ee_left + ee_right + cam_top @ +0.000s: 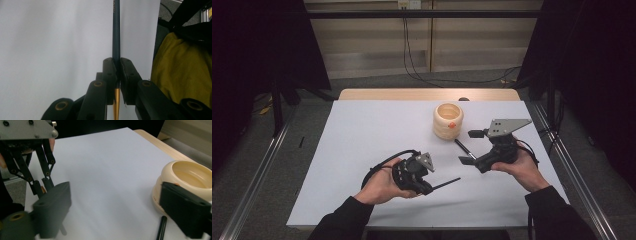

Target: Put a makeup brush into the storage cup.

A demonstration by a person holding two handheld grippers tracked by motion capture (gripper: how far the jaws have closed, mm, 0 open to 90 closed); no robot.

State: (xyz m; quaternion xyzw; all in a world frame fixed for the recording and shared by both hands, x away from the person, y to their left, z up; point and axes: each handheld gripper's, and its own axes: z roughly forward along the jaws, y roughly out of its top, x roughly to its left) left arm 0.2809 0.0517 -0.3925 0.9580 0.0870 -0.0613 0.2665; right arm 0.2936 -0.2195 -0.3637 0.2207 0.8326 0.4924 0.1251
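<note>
My left gripper (430,189) is held over the table's near side, shut on a thin dark pen (448,183) that sticks out to the right. In the left gripper view the jaws (118,62) pinch this teal pen (116,30), whose gold end shows below the pads. My right gripper (468,147) is open and hangs low just in front of a cream round pot (448,120). A second, black pen (464,149) lies on the sheet between its open jaws, untouched. The right gripper view shows the wide jaws (113,192), the black pen (161,227), the pot (185,173) and the left gripper (37,160).
A white sheet (362,150) covers the table, with a wooden strip (427,94) along the far edge. Metal rails (572,165) run along both sides. Something yellow (182,67) lies beyond the table's edge in the left gripper view.
</note>
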